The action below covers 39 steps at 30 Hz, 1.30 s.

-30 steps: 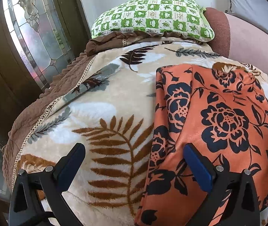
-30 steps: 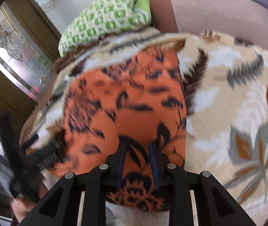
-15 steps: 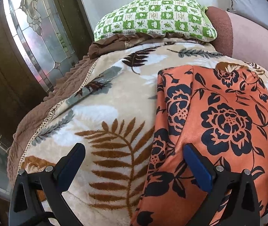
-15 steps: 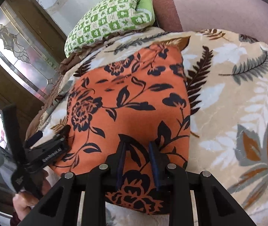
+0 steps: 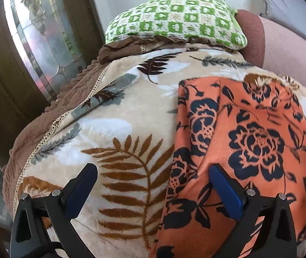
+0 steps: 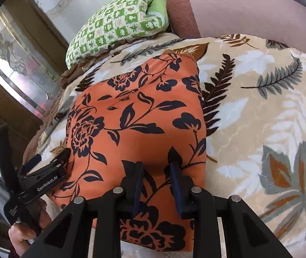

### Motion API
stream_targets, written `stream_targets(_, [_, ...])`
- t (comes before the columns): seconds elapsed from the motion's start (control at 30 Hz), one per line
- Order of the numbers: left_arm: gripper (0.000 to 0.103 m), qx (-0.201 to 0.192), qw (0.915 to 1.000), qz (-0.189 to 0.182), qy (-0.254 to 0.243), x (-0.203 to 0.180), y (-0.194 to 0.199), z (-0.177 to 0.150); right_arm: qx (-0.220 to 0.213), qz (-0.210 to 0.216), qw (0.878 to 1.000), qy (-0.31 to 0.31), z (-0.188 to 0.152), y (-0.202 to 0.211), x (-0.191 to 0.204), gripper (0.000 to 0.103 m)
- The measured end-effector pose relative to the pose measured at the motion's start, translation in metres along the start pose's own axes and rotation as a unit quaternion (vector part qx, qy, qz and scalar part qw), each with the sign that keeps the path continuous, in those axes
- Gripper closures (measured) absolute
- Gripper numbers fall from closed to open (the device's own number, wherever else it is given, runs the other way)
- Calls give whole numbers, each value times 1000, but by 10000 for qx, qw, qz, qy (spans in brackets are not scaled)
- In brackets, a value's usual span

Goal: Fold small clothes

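Note:
An orange cloth with dark blue flowers (image 5: 249, 139) lies folded flat on a leaf-patterned blanket (image 5: 114, 133). It also shows in the right wrist view (image 6: 135, 118). My left gripper (image 5: 153, 185) is open wide and straddles the cloth's left edge, its right finger over the cloth. It shows from the side in the right wrist view (image 6: 51, 161). My right gripper (image 6: 156, 172) sits over the near part of the cloth, its jaws a narrow gap apart with a small hump of cloth between them.
A green and white checked pillow (image 5: 174, 21) lies at the far end of the blanket. A pink and brown sofa back (image 6: 239, 13) runs along the right. A leaded glass door (image 5: 41, 43) stands at the left, past the blanket's brown edge (image 5: 51, 111).
The right wrist view has steadied from a blur and drawn back a little. The right jaws have parted slightly. The left gripper has barely moved.

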<state>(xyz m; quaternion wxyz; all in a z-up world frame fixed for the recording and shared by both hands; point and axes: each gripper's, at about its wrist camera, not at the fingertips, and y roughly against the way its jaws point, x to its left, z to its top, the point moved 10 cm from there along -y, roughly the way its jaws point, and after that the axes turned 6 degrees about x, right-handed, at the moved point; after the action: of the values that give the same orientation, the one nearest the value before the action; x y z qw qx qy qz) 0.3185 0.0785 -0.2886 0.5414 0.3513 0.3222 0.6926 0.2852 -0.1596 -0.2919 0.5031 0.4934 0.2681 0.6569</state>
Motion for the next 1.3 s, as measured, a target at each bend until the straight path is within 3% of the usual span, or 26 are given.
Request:
stream_targets(0.13, [0, -169, 9996, -55, 218, 4, 9, 18, -385, 40, 9992, 27, 25, 17, 5, 74])
stream_targets(0.23, [0, 94, 9996, -165, 214, -5, -4, 22, -515, -48, 9986, -68, 44, 17, 1, 74])
stream_targets(0.3, [0, 321, 9994, -37, 86, -12, -20, 17, -345, -147, 9993, -87, 49, 6, -4, 71])
stream_targets(0.37, [0, 359, 9993, 3, 82, -16, -27, 15, 105, -244, 9995, -192, 43, -16, -13, 68])
stream_targets(0.6, [0, 214, 9994, -168, 232, -9, -14, 21, -99, 44, 9996, -254, 46, -5, -20, 68])
stream_targets(0.7, [0, 6, 9997, 45, 257, 0, -6, 26, -132, 183, 9988, -443, 42, 3, -28, 67])
stream_targets(0.77, [0, -8, 9995, 68, 301, 5, -5, 27, -166, 360, 9975, -590, 39, 7, -34, 62])
stream_targets(0.8, [0, -8, 9995, 63, 310, 7, -5, 27, -202, 450, 9964, -684, 38, 9, -38, 43])
stream_targets(0.87, [0, -61, 9994, 122, 328, 13, -4, 28, -262, 622, 9941, -854, 37, 13, -45, 32])
stream_targets(1.3, [0, -149, 9991, -154, 355, 20, 0, 30, 156, 1058, 9887, -1052, 27, 0, -53, 32])
